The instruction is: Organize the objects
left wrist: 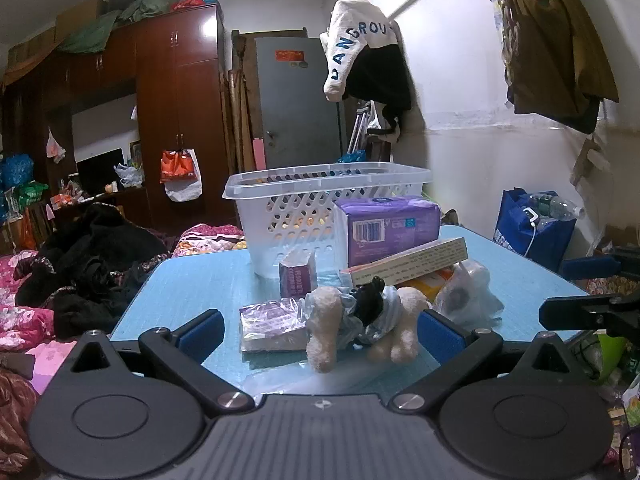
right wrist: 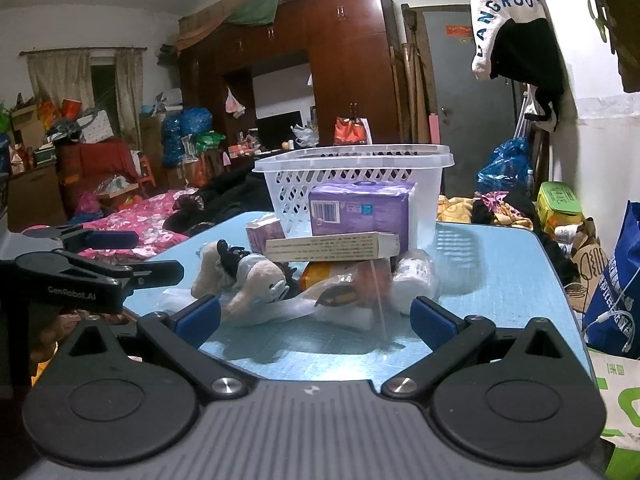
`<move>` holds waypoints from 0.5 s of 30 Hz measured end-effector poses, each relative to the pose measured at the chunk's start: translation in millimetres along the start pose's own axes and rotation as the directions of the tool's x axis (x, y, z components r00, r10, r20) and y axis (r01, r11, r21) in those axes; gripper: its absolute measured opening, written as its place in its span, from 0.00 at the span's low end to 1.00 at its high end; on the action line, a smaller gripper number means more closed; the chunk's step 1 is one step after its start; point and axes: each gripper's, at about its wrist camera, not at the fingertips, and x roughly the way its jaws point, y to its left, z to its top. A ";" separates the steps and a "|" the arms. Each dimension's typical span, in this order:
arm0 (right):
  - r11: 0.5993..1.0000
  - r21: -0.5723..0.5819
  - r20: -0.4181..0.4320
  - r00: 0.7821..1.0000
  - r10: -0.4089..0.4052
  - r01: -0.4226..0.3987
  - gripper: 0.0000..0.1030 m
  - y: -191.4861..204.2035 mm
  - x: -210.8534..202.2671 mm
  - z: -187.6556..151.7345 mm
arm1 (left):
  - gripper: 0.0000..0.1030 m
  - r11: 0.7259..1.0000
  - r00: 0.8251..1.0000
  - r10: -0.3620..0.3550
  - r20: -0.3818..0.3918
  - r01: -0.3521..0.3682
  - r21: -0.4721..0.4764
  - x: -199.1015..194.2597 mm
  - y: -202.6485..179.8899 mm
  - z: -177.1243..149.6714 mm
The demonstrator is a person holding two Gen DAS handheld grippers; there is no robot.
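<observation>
Left gripper (left wrist: 320, 334): jaws spread wide, nothing pinched; plush toy (left wrist: 360, 320) lies just ahead between the 2 pads.
Right gripper (right wrist: 316, 314): jaws spread wide, empty; snack packet (right wrist: 340, 284) just ahead.
Pile: flat box (right wrist: 332, 246) rests atop it, purple pack (left wrist: 386, 228) behind.
Basket (left wrist: 304, 204): white, upright, behind the pile.
Table (left wrist: 520, 280): blue, bears everything.

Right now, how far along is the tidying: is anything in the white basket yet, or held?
Barely begun. Nothing visibly sits in the white basket, though its floor is hidden. Nothing is in hand: left gripper and right gripper are open and empty. Left to do: the plush toy, purple pack and long box on the blue table.
</observation>
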 end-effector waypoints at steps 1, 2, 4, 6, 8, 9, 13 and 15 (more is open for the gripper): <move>1.000 0.000 -0.001 1.000 0.001 -0.001 1.00 -0.3 0.2 0.0 | 1.00 1.000 1.000 -0.001 0.001 0.001 0.002 -0.5 -0.7 0.0; 1.000 0.000 -0.001 1.000 0.002 -0.002 1.00 -0.3 0.3 0.1 | 1.00 1.000 1.000 -0.001 0.002 0.001 0.004 -1.0 -1.2 0.1; 1.000 -0.001 -0.003 1.000 0.002 -0.002 1.00 -0.2 0.8 0.4 | 1.00 1.000 1.000 0.000 0.003 0.000 0.005 -1.0 -1.7 0.4; 1.000 -0.001 -0.002 1.000 0.003 -0.003 1.00 -0.1 0.8 0.3 | 1.00 1.000 1.000 0.001 0.003 -0.001 0.004 -1.0 -1.8 0.4; 1.000 -0.002 -0.002 1.000 0.003 -0.003 1.00 0.0 0.8 0.3 | 1.00 1.000 1.000 0.003 0.002 -0.003 0.000 -1.2 -1.7 0.3; 1.000 -0.002 -0.002 1.000 0.002 -0.002 1.00 0.0 0.8 0.4 | 1.00 1.000 1.000 0.004 0.003 -0.004 -0.002 -1.3 -1.8 0.1; 1.000 -0.001 -0.005 1.000 0.002 -0.002 1.00 -0.4 1.2 0.4 | 1.00 1.000 1.000 0.009 0.011 -0.009 0.003 -3.6 -2.7 0.6; 1.000 -0.001 -0.004 1.000 0.001 -0.001 1.00 0.0 1.1 0.0 | 1.00 1.000 1.000 0.009 0.014 -0.009 0.009 -4.1 -3.8 0.6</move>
